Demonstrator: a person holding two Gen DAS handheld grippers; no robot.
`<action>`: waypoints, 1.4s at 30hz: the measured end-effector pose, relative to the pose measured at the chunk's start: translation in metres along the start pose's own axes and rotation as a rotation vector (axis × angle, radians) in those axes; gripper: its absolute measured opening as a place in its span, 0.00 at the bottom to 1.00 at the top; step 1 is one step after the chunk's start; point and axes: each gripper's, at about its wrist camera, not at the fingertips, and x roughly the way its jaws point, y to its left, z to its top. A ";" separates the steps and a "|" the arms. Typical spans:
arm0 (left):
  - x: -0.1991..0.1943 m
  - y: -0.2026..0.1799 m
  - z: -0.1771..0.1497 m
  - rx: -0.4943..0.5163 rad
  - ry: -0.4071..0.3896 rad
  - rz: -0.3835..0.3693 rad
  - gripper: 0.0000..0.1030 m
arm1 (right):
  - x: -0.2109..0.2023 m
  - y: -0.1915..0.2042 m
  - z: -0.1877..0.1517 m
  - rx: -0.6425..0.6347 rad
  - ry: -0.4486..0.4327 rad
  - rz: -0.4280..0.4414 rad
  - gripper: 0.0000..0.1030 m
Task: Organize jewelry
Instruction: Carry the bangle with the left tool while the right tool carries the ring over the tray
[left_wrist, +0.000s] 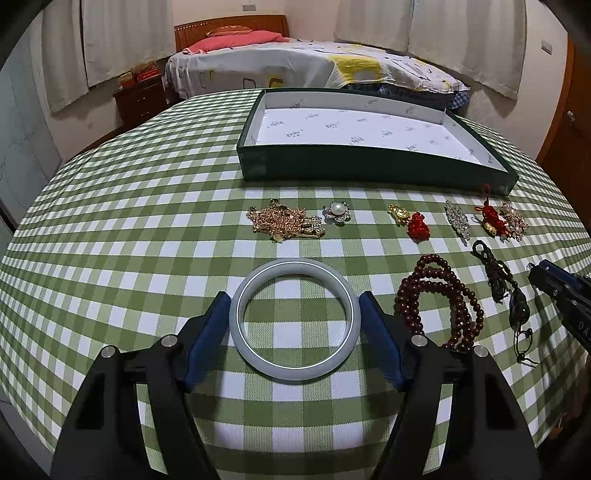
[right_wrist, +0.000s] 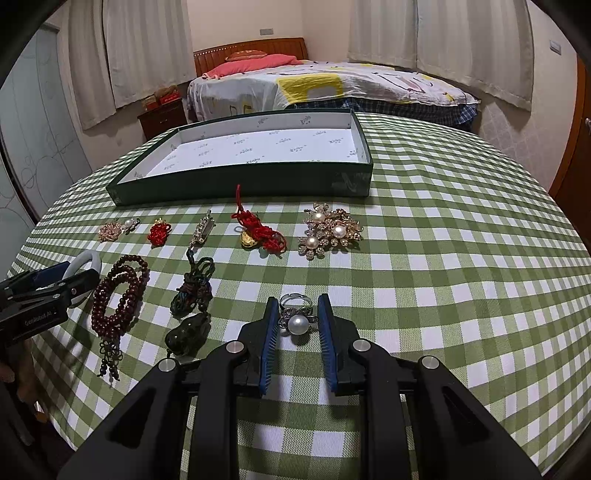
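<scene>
Dark green box at far side of worktop, white printed lining, nothing in it. All jewelry lies on the checked cloth in front of the box

Left hand-held gripper spread wide around pale jade bangle, which lies flat on cloth; blue pads sit at both outer sides of the ring, touching or just beside, cannot tell which. Bangle not lifted

Right hand-held gripper partly open, pads either side of pearl ring; small gaps show on both sides, ring rests on cloth

Row near box in left view: gold chain pile, pearl flower brooch, gold charm touching red knot, crystal clip, red cord charm against a big pearl brooch. Closer row: dark red bead string just right of bangle, dark cord pendant beyond it, near right gripper's tip at frame edge

Bead string sits close to the left gripper's right finger. Bed and curtains behind worktop
</scene>
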 end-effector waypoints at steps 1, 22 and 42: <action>-0.002 0.000 0.000 -0.002 -0.002 -0.005 0.67 | 0.000 0.000 0.000 0.001 -0.001 0.001 0.22; -0.046 -0.017 0.074 0.014 -0.190 -0.047 0.67 | -0.029 0.001 0.076 -0.008 -0.187 0.029 0.22; 0.089 -0.037 0.149 -0.005 -0.069 -0.069 0.67 | 0.096 -0.013 0.128 0.006 -0.043 -0.006 0.22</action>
